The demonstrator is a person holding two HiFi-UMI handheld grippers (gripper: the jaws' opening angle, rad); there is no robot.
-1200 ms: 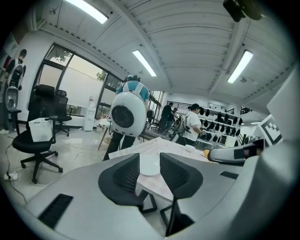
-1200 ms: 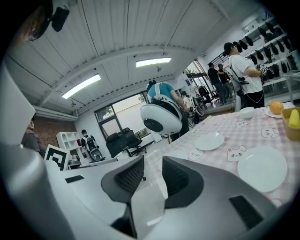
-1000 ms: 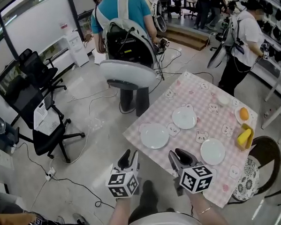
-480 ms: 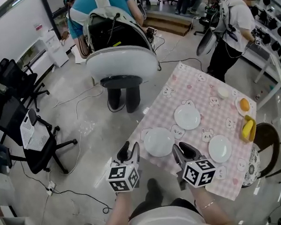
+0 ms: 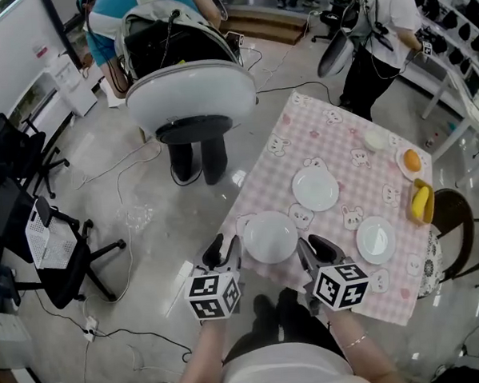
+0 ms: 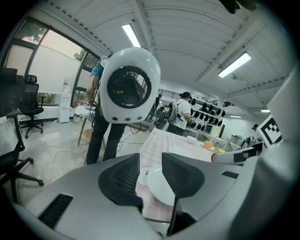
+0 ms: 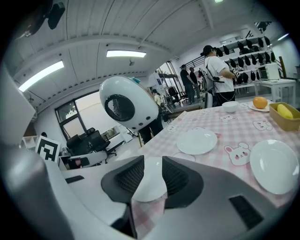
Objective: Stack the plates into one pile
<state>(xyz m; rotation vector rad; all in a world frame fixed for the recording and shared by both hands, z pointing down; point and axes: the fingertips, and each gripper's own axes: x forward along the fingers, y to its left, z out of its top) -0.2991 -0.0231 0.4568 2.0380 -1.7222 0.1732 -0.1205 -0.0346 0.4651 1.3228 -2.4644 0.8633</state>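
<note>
The step in hand looks like reaching for the nearest round white plate [image 5: 270, 236], at the pink-checked table's [image 5: 346, 153] near corner. The left gripper [image 5: 224, 248] and right gripper [image 5: 313, 247] flank it, jaws apart and empty. Next, one probably needs to grip its rim and carry it onto the middle white plate [image 5: 315, 188].

Bright, even light falls from long white ceiling tube lights [image 6: 132, 35]; shadows are soft, and both gripper views bulge with dark corners.

left claw [image 5: 223, 251], right claw [image 5: 313, 249]: grey, black ribbed pads [image 6: 119, 180] | cubes [image 5: 214, 297]: black-white markers | white shirt [image 5: 281, 373] | bracelet [image 5: 353, 342]
</note>
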